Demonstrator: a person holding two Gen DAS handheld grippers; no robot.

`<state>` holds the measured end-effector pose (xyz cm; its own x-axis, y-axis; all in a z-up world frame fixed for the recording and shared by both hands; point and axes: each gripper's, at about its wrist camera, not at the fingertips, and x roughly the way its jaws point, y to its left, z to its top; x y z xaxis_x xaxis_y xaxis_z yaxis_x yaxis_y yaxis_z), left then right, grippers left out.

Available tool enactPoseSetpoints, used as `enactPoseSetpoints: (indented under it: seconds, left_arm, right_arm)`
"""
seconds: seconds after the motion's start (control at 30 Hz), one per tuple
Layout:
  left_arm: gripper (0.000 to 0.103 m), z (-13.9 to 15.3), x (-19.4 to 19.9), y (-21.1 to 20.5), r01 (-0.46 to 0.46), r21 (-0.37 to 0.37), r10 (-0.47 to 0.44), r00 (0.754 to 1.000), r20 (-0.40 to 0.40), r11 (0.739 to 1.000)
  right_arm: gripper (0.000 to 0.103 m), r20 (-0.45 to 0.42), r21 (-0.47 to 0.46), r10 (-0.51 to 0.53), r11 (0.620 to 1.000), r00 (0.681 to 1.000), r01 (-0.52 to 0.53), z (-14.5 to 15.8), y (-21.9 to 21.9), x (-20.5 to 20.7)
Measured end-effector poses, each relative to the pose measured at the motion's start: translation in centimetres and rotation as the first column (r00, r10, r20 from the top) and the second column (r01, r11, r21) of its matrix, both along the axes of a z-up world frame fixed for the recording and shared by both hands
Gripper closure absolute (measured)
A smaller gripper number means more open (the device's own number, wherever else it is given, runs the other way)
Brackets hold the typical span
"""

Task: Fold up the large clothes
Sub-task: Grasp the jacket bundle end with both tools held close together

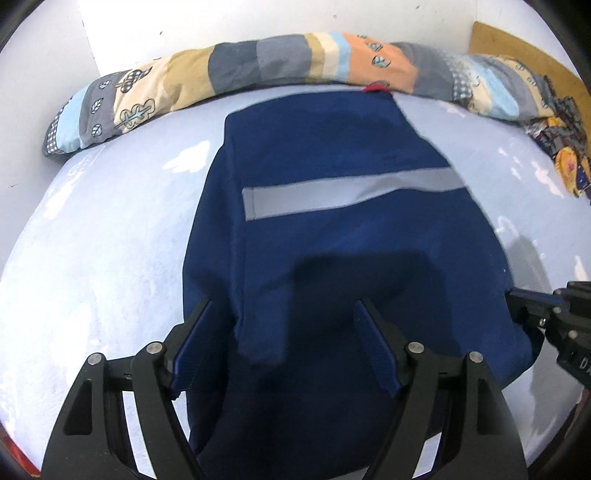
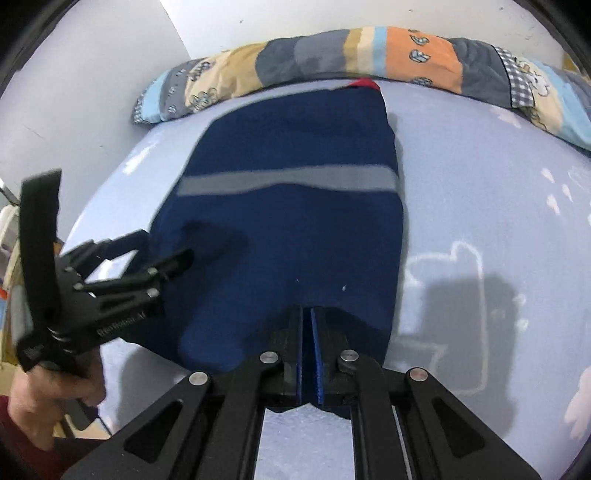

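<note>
We see our left gripper at the near left, fingers spread wide over the navy garment, gripping nothing. The garment lies mid-bed on the pale blue sheet, grey stripe across it, patchwork quilt at its far end. Our right gripper pinches its near hem, fingers together.

Bed sheet: pale blue, cloud-printed. Patchwork quilt lay rolled against white wall. Lighting bright.
</note>
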<state>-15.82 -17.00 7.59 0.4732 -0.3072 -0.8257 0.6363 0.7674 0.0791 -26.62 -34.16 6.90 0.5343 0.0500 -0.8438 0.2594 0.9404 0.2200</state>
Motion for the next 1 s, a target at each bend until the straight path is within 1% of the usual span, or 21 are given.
enactPoseSetpoints:
  seconds: [0.07,0.13,0.23,0.37,0.53,0.6,0.67,0.77,0.9,0.97,1.0]
  left_arm:
    - [0.026,-0.4,0.2,-0.1,0.001,0.012,-0.001,1.0,0.0,1.0]
    - [0.026,-0.5,0.3,-0.1,-0.003,0.013,0.003,1.0,-0.002,1.0]
    - [0.025,-0.6,0.5,-0.1,-0.004,0.014,0.004,1.0,-0.001,1.0]
    - [0.025,-0.6,0.5,-0.1,-0.004,0.012,0.004,1.0,-0.003,1.0]
    - [0.025,-0.6,0.5,-0.1,-0.003,0.015,0.003,1.0,-0.004,1.0]
    - [0.025,-0.7,0.5,-0.1,-0.002,0.018,0.002,1.0,-0.001,1.0]
    - [0.025,-0.7,0.5,-0.2,-0.003,0.021,0.003,1.0,0.001,1.0]
    - [0.025,-0.7,0.4,-0.2,-0.003,0.023,0.002,1.0,0.007,1.0]
    - [0.025,-0.7,0.5,-0.1,-0.005,0.018,0.005,1.0,0.002,1.0]
    - [0.025,-0.7,0.6,-0.1,-0.006,0.016,0.006,1.0,-0.001,1.0]
    - [0.025,-0.6,0.6,0.0,-0.006,0.016,0.006,1.0,-0.003,1.0]
  right_arm:
    - [0.096,-0.024,-0.001,0.004,1.0,1.0,-0.004,-1.1,-0.3,0.9]
    - [0.099,-0.033,-0.026,0.013,1.0,0.999,-0.014,-1.6,-0.4,1.3]
    - [0.099,-0.041,-0.038,0.015,0.999,0.999,-0.017,-2.4,-0.3,1.7]
    - [0.099,-0.047,-0.083,0.029,0.996,0.998,-0.033,-2.5,0.4,2.0]
    - [0.099,-0.043,-0.082,0.033,0.996,0.999,-0.037,-2.8,0.5,1.6]
    - [0.099,-0.045,-0.11,0.044,0.993,0.998,-0.049,-3.0,1.0,1.6]
    - [0.099,-0.051,-0.161,0.061,0.985,0.997,-0.068,-3.1,1.8,1.6]
    - [0.099,-0.054,-0.195,0.063,0.978,0.997,-0.072,-3.1,2.3,1.6]
    - [0.099,-0.027,-0.139,0.027,0.99,0.999,-0.031,-2.0,1.7,1.1]
    - [0.098,0.019,-0.141,0.04,0.989,0.999,-0.036,-0.5,2.1,0.5]
    - [0.098,0.04,-0.159,0.057,0.986,0.998,-0.05,0.2,2.6,0.2]
